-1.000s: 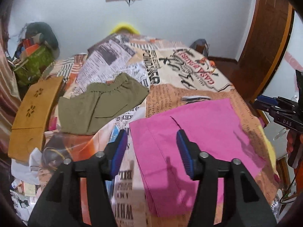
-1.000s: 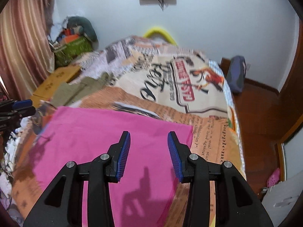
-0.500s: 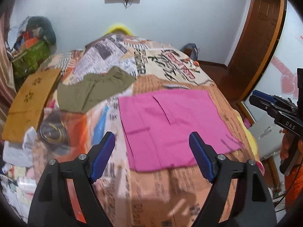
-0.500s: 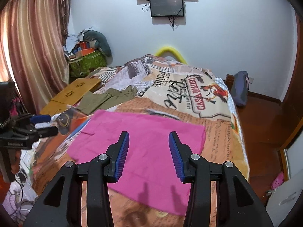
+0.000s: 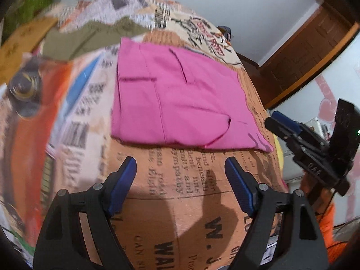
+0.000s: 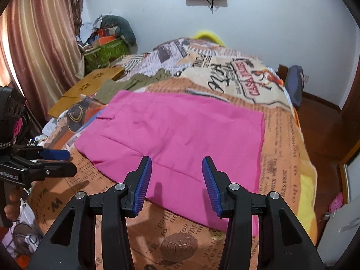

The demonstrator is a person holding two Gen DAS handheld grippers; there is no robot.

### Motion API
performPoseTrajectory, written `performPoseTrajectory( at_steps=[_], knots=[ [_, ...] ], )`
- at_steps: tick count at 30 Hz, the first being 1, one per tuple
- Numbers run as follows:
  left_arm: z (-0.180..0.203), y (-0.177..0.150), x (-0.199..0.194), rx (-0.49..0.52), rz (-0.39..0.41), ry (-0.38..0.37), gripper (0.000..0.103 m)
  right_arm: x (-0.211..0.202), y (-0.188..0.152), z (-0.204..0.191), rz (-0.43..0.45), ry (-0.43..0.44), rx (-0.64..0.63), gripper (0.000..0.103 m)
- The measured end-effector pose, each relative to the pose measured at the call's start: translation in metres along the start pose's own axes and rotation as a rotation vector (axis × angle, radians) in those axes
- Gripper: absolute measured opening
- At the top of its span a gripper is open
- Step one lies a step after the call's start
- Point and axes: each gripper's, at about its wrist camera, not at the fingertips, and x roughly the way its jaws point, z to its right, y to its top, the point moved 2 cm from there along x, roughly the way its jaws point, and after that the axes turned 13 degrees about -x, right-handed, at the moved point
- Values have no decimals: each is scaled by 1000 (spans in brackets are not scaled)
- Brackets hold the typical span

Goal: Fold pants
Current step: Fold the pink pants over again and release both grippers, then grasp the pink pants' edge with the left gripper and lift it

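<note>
- Pink pants [image 6: 180, 135] lie flat on the newsprint bedspread [image 5: 180, 202].
- Green basket [image 6: 105, 54] beside the curtain holds heaped clutter.
- Left gripper [image 5: 180, 171]: fingers spread wide, empty.
- Right gripper [image 6: 176, 171]: fingers apart, holding nothing.

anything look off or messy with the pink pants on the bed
Mostly neat: the pink pants lie flat and folded on the bed. Only the near right corner is rumpled, with a curved crease. Both grippers are clear of them.

Bright, left view motion-blurred, fisheye-warped.
</note>
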Motion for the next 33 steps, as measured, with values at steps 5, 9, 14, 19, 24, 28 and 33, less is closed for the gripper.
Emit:
performPoseTrajectory(
  at_steps=[5, 9, 14, 19, 24, 28, 33],
  knots=[
    [-4, 4, 8, -57, 9, -27, 81, 16, -8, 1, -27, 9, 5, 43],
    [-9, 16, 16, -123, 11, -59, 81, 34, -16, 2, -67, 30, 22, 43],
    [-10, 30, 26, -173, 22, -80, 86, 43, -24, 9, -85, 105, 78, 43],
    [-12, 44, 30, -215, 26, -73, 86, 43, -27, 10, -85, 136, 103, 43],
    [-14, 59, 32, -262, 57, -30, 66, 41, -28, 8, -87, 138, 98, 43],
    [-14, 70, 36, -245, 92, 43, 34, 43, -27, 9, -89, 136, 97, 43],
    [-6, 71, 32, -157, 129, 81, 20, 42, -25, 9, -97, 128, 91, 43]
  ],
)
